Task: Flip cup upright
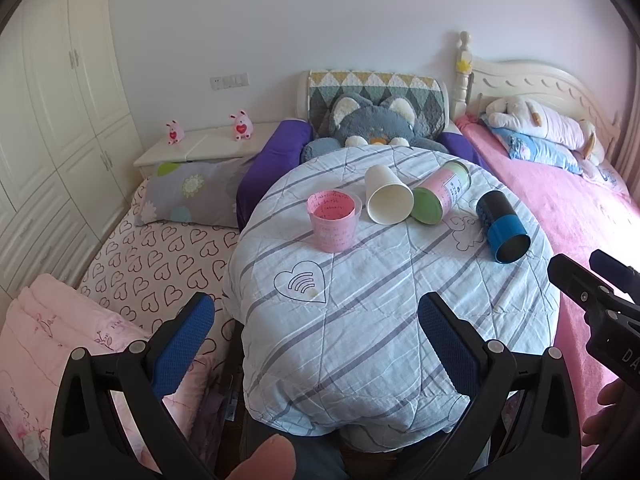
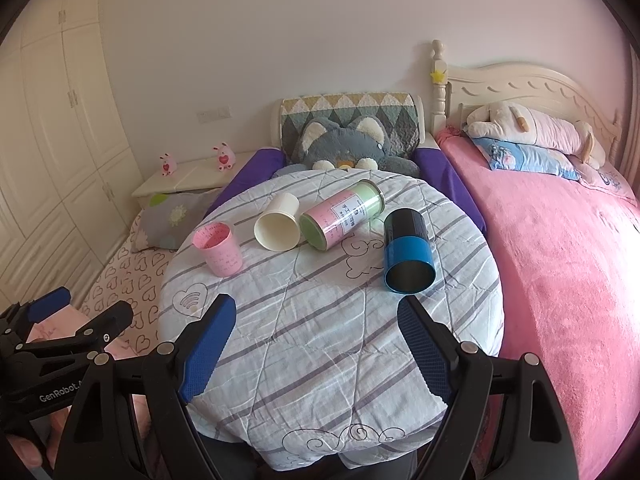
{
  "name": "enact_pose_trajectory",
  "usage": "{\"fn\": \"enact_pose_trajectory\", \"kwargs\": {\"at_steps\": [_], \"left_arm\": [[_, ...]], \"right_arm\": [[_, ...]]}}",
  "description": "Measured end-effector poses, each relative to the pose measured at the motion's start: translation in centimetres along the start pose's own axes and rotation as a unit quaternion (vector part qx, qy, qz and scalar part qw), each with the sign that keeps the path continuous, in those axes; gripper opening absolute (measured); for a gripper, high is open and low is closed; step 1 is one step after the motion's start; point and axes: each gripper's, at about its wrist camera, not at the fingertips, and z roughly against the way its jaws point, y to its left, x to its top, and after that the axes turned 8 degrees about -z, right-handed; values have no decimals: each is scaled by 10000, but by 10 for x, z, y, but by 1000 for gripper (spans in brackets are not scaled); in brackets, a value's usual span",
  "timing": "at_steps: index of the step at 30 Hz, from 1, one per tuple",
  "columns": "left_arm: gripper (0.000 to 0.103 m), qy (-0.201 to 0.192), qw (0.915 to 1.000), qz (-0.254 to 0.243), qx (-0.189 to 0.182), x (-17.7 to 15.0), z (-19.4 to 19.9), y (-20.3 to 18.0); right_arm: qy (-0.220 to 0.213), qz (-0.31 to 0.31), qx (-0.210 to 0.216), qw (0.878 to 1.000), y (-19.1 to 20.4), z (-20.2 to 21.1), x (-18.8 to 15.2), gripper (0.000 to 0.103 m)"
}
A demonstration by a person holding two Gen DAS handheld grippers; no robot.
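A pink cup point(image 1: 332, 222) point(image 2: 219, 248) stands upright on the striped quilt point(image 1: 360, 300) point(image 2: 320, 340). A white paper cup point(image 1: 387, 199) point(image 2: 279, 222) lies on its side, mouth toward me. A pink-and-green can point(image 1: 440, 196) point(image 2: 340, 216) lies beside it, touching it. A blue-and-black cup point(image 1: 502, 226) point(image 2: 407, 252) lies on its side at the right, mouth toward me. My left gripper point(image 1: 316, 344) is open and empty, short of the cups. My right gripper point(image 2: 316, 348) is open and empty, just short of the blue-and-black cup.
The quilt covers a rounded mound. A grey plush cat point(image 1: 372, 128) point(image 2: 340, 146) sits behind it. A pink bedspread point(image 1: 580, 216) point(image 2: 560, 260) lies to the right, a heart-print sheet point(image 1: 160, 260) and nightstand point(image 1: 208, 144) to the left. The other gripper shows at each view's edge.
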Motion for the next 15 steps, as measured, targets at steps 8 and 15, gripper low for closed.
{"fn": "enact_pose_trajectory", "kwargs": {"at_steps": [8,15], "left_arm": [[103,-10,10000,6,-9,0,0,0],[103,-11,10000,3,-2,1,0,-1]], "right_arm": [[36,-34,12,10000,-1,-3,-1,84],[49,-40,10,10000,-2,-3,-1,84]]}}
